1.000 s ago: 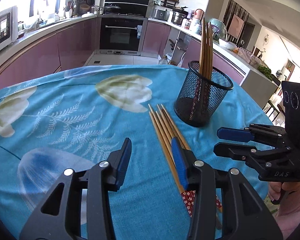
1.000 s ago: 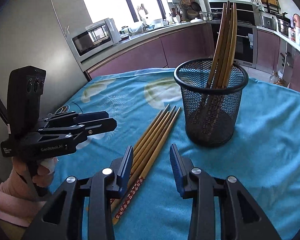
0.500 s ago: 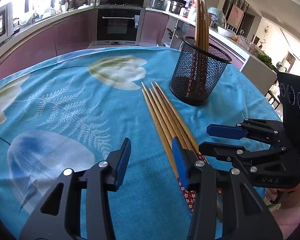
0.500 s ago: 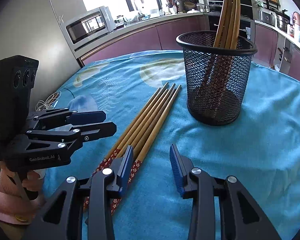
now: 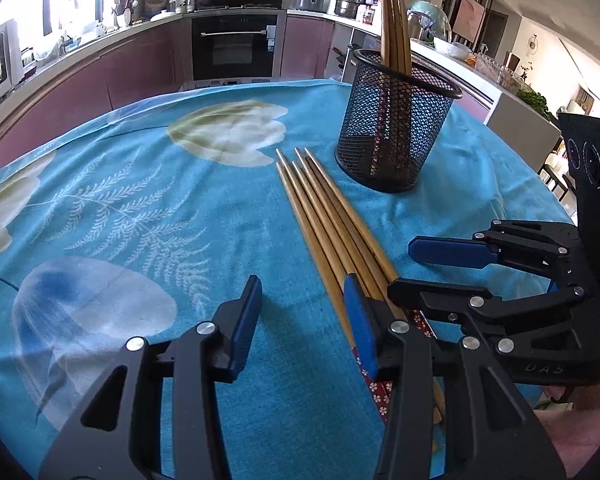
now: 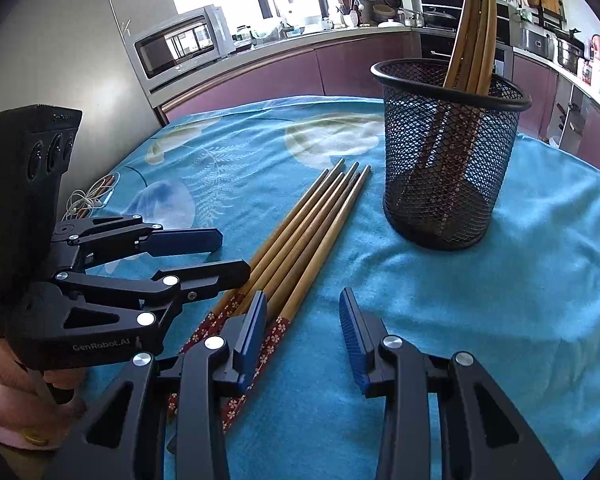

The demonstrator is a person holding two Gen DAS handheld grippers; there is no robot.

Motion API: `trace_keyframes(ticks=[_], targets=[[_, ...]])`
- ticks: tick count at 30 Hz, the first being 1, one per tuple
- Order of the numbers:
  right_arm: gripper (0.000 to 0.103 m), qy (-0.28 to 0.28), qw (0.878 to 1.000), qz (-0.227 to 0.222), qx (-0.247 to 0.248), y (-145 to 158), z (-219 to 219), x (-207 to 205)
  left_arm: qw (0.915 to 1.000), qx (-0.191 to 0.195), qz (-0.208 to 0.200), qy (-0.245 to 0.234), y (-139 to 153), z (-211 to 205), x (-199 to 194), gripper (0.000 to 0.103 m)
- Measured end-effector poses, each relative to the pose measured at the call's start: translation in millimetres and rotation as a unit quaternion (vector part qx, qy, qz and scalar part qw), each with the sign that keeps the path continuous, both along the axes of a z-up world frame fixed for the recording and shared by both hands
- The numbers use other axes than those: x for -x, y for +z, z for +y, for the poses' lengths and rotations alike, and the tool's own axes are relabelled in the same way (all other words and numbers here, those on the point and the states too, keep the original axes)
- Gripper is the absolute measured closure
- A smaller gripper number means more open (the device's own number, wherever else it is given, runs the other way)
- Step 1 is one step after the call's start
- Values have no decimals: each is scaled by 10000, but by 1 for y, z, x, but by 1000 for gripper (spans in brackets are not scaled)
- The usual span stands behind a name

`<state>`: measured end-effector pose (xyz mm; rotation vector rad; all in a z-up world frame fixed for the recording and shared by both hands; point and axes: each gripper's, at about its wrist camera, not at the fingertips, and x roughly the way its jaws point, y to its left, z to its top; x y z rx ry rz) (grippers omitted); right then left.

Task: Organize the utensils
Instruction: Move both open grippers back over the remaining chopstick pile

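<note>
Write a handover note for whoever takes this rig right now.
Left claw: open, empty, low over the table beside the loose chopsticks.
Right claw: open, empty, at the patterned ends of the same chopsticks.
Loose chopsticks: five or so, side by side on the blue tablecloth, tips toward the mesh holder.
Mesh holder: upright, apart from the bundle.
Done: several chopsticks stand in the holder.
Left: pick up the loose ones and stand them in the holder.
</note>
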<state>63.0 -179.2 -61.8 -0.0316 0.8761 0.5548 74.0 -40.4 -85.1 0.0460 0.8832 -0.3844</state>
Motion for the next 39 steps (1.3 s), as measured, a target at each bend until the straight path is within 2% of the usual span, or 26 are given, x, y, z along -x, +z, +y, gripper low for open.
trace_keyframes(ticks=[19,29,35,39], targets=[[68,-153,9995,-30,276,-1,-2,-1,9992,-379,-83,34,-3,-2,1,61],[73,-214,9988,-46,440,0,4,-11,9996,-285,22,-14,-1,1,-9,64],[78,-251,9976,-91,634,0,12,-23,9996,-262,73,17,-2,1,-22,71],[82,-275,9972,-103,687,0,15,-31,9995,-293,72,87,-2,0,-29,80]])
